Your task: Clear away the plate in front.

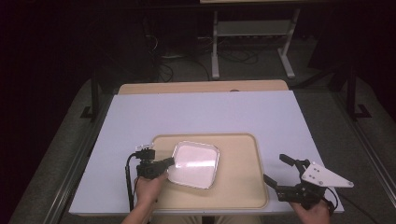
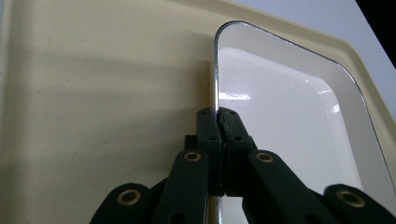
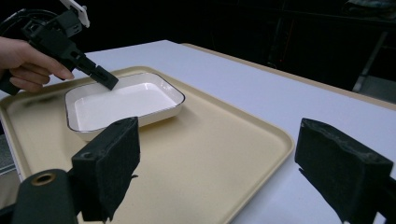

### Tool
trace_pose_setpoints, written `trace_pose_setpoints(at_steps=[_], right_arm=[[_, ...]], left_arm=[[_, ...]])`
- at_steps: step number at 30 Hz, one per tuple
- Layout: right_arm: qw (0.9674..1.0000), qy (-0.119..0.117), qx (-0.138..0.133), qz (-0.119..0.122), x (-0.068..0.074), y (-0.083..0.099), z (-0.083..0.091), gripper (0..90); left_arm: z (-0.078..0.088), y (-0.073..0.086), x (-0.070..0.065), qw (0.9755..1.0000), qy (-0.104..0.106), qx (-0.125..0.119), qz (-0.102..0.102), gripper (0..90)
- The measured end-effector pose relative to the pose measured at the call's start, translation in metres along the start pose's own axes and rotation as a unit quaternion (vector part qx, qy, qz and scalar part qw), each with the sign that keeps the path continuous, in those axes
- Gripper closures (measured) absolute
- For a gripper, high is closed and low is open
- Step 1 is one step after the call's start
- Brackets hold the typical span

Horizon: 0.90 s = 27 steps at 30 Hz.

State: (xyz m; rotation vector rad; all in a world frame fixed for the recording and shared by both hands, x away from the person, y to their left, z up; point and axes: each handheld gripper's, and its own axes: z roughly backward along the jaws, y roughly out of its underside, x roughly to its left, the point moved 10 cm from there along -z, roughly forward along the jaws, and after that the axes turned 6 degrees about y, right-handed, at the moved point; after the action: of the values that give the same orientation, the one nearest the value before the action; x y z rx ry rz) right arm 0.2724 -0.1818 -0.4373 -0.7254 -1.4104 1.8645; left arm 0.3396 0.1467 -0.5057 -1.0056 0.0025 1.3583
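A white rectangular dish (image 1: 195, 163) with a dark rim sits on a beige tray (image 1: 238, 186) near the table's front. My left gripper (image 1: 169, 161) is shut on the dish's left rim; in the left gripper view its jaws pinch the rim (image 2: 217, 116) of the dish (image 2: 289, 116). The right gripper view shows that gripper (image 3: 106, 77) clamped on the dish (image 3: 121, 103), with a hand behind it. My right gripper (image 1: 276, 171) stands open beside the tray's right edge, its pads (image 3: 343, 168) wide apart and holding nothing.
The tray (image 3: 201, 158) rests on a white table top (image 1: 201, 112) with a wooden strip at the far edge. Dark floor, cables and a metal stand (image 1: 252, 28) lie beyond the table.
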Motion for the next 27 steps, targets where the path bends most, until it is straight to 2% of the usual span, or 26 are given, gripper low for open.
trace_pose_setpoints(at_steps=[2,10,14,23,25,27], right_arm=[[1.0000,-0.001,0.000,0.001,0.0003,-0.0001,-0.0001,13.4],[1.0000,-0.003,0.001,0.002,0.0020,-0.0002,-0.0008,13.3],[1.0000,-0.006,-0.007,-0.001,0.0030,-0.0032,0.0000,13.3],[1.0000,-0.008,-0.005,-0.001,0.0047,-0.0024,-0.0012,13.4],[1.0000,-0.008,-0.005,-0.001,0.0046,-0.0025,-0.0013,13.3],[1.0000,-0.009,-0.005,-0.001,0.0050,-0.0026,-0.0013,13.3]], left_arm=[[-0.0009,0.0009,0.0008,1.0000,-0.004,-0.002,0.006,88.8],[-0.0028,0.0053,0.0044,0.9997,-0.023,-0.001,0.009,88.8],[-0.0028,0.0056,0.0046,0.9996,-0.027,-0.004,0.010,88.8],[-0.0006,0.0081,0.0041,0.9993,-0.032,-0.011,0.015,87.9],[0.0007,0.0096,0.0036,0.9992,-0.030,-0.013,0.023,87.1],[0.0025,0.0098,0.0028,0.9989,-0.033,-0.019,0.025,81.5]])
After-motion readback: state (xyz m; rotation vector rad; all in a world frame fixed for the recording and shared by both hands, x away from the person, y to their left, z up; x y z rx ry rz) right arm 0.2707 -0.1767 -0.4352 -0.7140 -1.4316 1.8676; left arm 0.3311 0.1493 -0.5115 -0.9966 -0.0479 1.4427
